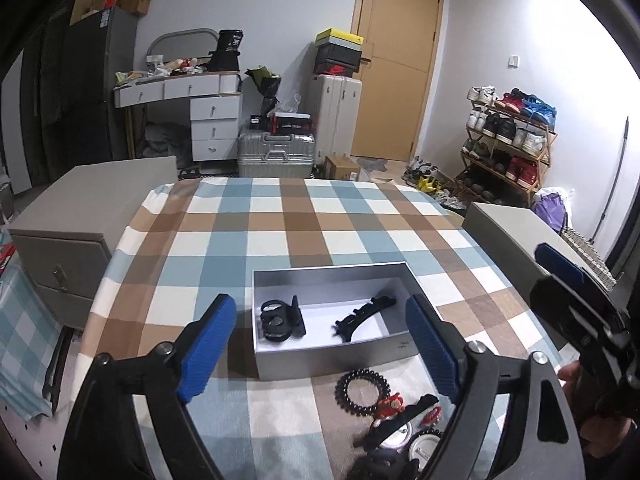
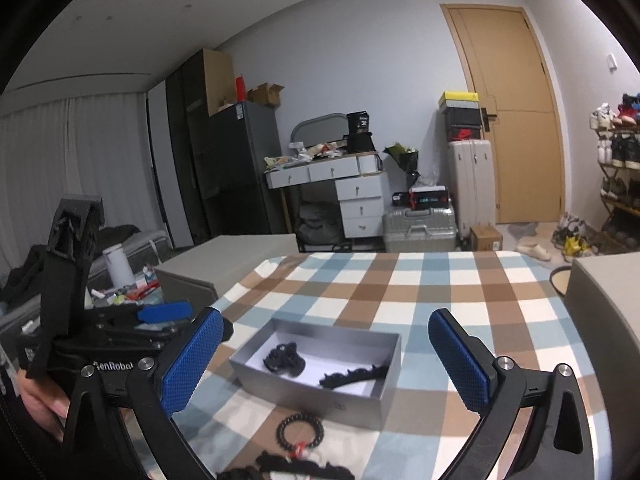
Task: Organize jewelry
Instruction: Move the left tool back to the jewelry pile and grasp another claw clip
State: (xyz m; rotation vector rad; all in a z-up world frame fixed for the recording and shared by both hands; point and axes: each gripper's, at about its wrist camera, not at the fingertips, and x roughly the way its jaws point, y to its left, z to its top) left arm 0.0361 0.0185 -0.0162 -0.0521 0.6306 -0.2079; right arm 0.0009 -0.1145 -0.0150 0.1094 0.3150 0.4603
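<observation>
A grey open box (image 1: 332, 356) (image 2: 352, 404) sits on the checked tablecloth. Inside it lie a black claw clip (image 1: 282, 320) (image 2: 285, 358) and a long black hair clip (image 1: 364, 314) (image 2: 354, 376). In front of the box lie a black bead bracelet (image 1: 362, 391) (image 2: 301, 432), a red charm (image 1: 391, 404) (image 2: 299, 450), another black clip (image 1: 400, 420) (image 2: 304, 466) and a round white piece (image 1: 424, 448). My left gripper (image 1: 320, 348) is open and empty above the box's near side. My right gripper (image 2: 326, 364) is open and empty, held above the table.
The table (image 1: 280, 216) carries a blue, brown and white checked cloth. Grey cabinets stand at its left (image 1: 80, 216) and right (image 1: 508, 232). Beyond are a dresser (image 1: 200, 116), suitcases (image 1: 276, 152), a shoe rack (image 1: 508, 140) and a door (image 1: 396, 60).
</observation>
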